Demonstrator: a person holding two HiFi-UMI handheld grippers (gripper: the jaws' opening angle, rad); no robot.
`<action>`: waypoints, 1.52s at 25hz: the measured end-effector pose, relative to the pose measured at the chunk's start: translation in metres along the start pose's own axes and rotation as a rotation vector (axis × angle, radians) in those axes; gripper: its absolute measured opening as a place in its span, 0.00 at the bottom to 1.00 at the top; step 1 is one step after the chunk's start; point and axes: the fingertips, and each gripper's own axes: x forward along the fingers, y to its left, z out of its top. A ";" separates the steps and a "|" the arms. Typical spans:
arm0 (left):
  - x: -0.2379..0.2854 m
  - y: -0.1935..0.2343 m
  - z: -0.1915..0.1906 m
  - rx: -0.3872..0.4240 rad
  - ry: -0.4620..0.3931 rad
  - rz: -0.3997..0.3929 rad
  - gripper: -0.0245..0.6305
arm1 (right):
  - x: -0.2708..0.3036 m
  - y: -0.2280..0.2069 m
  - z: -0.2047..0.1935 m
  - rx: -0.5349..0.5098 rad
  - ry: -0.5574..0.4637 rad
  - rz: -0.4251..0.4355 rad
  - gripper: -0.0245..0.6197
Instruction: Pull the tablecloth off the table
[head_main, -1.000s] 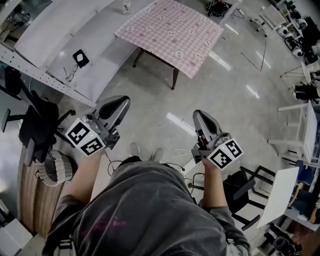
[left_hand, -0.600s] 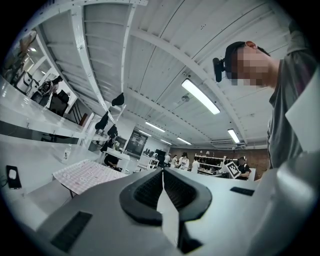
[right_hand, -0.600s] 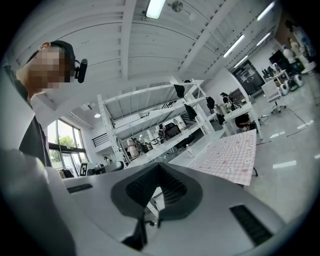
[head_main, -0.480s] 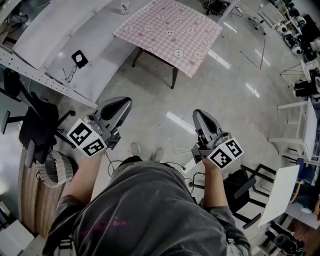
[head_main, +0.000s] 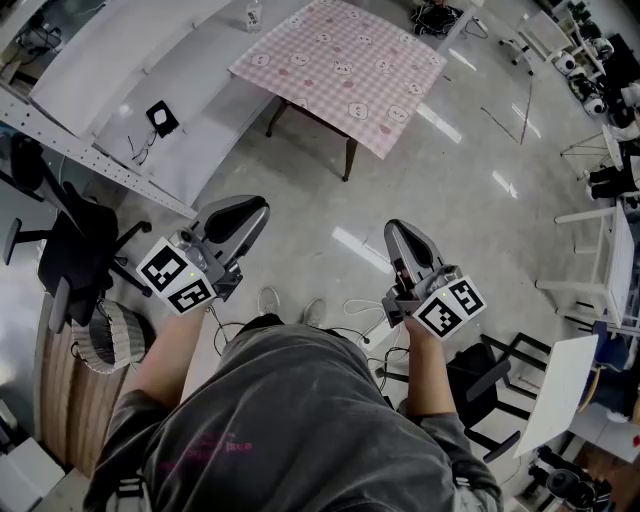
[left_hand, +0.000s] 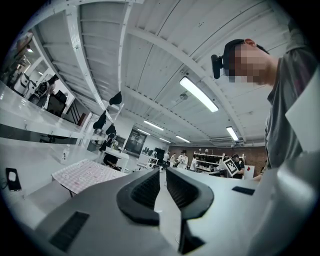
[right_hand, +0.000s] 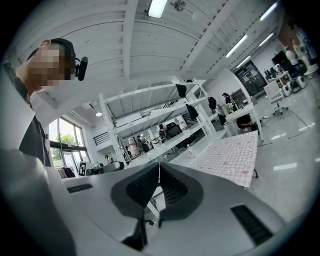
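The fingers (left_hand: 145, 192) of the left gripper (left_hand: 160, 171) are standing almost together. Only a thin slit is showing between them, and nothing is sitting in it. The fingers (right_hand: 142, 187) of the right gripper (right_hand: 159, 165) are touching at the tips and are also holding nothing. Both grippers are pointing forward above the grey floor (head_main: 440, 200). The pink checked tablecloth (head_main: 340, 65) is lying flat on the table (head_main: 349, 158), ahead of the person and well apart from both grippers.
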 end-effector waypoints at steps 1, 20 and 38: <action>0.001 -0.001 0.000 0.001 0.002 -0.001 0.10 | -0.001 0.000 0.000 0.000 0.000 -0.001 0.04; 0.007 -0.010 -0.009 -0.003 0.024 -0.005 0.17 | -0.008 -0.002 -0.001 0.019 -0.008 0.013 0.05; 0.013 -0.025 -0.013 0.002 0.032 -0.010 0.19 | -0.020 -0.002 0.000 0.016 0.001 0.035 0.13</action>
